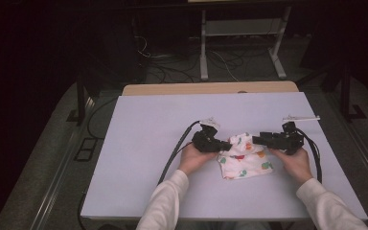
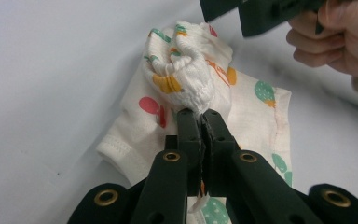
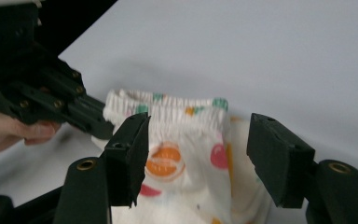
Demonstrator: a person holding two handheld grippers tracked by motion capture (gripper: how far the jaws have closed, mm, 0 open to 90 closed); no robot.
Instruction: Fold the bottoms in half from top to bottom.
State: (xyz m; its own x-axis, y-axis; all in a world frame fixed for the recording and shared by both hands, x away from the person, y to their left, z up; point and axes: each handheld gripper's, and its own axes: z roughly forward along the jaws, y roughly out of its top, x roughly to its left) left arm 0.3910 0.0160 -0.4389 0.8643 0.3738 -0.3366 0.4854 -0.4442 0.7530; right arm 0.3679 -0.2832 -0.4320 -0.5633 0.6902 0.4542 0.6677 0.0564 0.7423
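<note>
A small white garment printed with orange, green and red shapes lies crumpled at the middle of the white table. My left gripper is at its left edge, shut on a bunched fold of the fabric, lifting it a little. From the right, my right gripper points at the garment's top. Its jaws stand open on either side of the elastic waistband without touching it. In the right gripper view, the left gripper pinches the cloth at the left.
A thin white strip lies near the table's back right corner. A wooden edge runs along the back of the table. Beyond it, the floor holds cables and the legs of a stand. The gripper cables trail off on both sides.
</note>
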